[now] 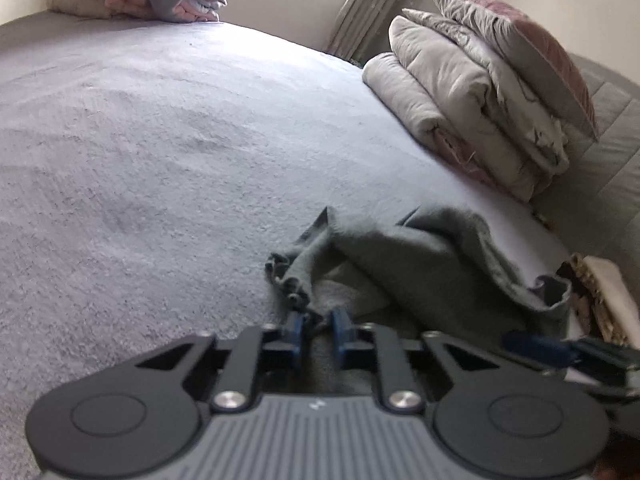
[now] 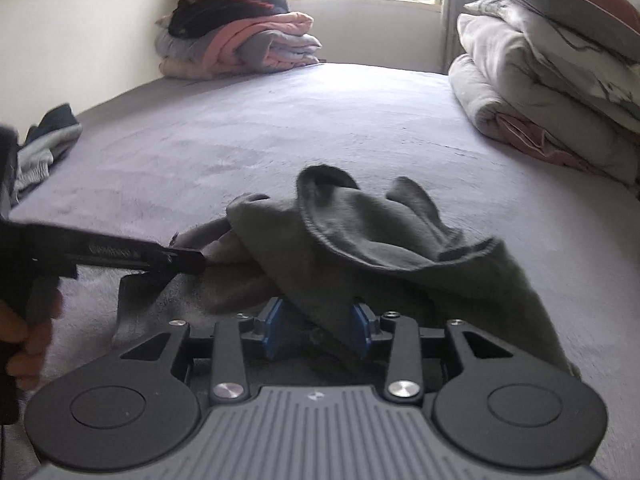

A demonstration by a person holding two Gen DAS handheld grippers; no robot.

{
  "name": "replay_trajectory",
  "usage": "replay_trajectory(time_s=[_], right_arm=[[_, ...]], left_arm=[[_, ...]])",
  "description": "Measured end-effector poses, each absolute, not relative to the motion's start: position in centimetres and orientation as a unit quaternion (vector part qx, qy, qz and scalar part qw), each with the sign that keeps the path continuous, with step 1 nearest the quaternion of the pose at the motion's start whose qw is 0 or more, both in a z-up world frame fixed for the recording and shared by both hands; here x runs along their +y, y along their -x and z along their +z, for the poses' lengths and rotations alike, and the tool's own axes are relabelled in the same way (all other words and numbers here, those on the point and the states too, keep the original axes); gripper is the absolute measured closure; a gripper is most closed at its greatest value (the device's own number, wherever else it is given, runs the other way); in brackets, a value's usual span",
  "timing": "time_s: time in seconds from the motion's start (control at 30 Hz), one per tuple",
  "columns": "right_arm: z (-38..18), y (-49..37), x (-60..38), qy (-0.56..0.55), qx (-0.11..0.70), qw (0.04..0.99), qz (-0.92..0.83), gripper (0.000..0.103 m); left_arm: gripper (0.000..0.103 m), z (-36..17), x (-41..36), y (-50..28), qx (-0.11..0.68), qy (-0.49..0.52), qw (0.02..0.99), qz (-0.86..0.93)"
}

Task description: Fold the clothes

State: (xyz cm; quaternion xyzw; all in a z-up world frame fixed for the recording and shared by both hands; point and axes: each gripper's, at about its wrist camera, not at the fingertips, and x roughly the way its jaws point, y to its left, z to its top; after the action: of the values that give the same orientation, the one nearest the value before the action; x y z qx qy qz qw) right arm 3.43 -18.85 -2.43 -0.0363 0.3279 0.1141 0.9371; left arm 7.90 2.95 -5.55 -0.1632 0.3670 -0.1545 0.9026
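A crumpled grey garment (image 1: pixel 420 264) (image 2: pixel 380 248) lies on the lilac bed cover (image 1: pixel 160 160). My left gripper (image 1: pixel 319 326) is shut on a bunched edge of the garment, its blue pads nearly together with cloth pinched between them. In the right wrist view that gripper (image 2: pixel 192 260) reaches in from the left, its tip at the garment's left edge. My right gripper (image 2: pixel 318 332) stands open. Its blue pads (image 2: pixel 272 332) are well apart and a fold of the garment lies loosely between them. It shows blurred at the right edge of the left wrist view (image 1: pixel 536 346).
Folded pink and grey blankets (image 2: pixel 248 44) are stacked at the far edge under the window. Folded duvets with a pillow on top (image 1: pixel 480 100) occupy the right side. Loose clothes (image 2: pixel 44 148) lie at the bed's left edge. A person's hand (image 2: pixel 24 340) holds the left gripper.
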Motion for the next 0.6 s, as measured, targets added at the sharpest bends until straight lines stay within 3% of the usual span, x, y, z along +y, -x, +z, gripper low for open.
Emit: replay_trajectory(time_s=[0.03,0.47,0.57,0.6], right_arm=[[-2.6,-3.6,-18.6,0.042,0.328,0.937,0.113,0.063],[-4.1,-4.6,-17.0,0.105,0.314,0.939,0.092,0.063],[-3.9,-4.4,-17.0,0.114,0.305,0.942,0.085,0.070],[-3.9,-4.3,-17.1,0.114,0.302,0.943,0.081,0.078]], left_arm=[[0.099,-5.3,3.1,-7.8,0.363,0.169,0.903,-0.157],[0.100,-1.2,3.0,-4.4,0.298,0.180,0.904,-0.250],[0.100,-0.6,3.0,-3.5,0.284,0.171,0.906,-0.264],[0.100,-0.5,3.0,-3.2,0.281,0.168,0.906,-0.268]])
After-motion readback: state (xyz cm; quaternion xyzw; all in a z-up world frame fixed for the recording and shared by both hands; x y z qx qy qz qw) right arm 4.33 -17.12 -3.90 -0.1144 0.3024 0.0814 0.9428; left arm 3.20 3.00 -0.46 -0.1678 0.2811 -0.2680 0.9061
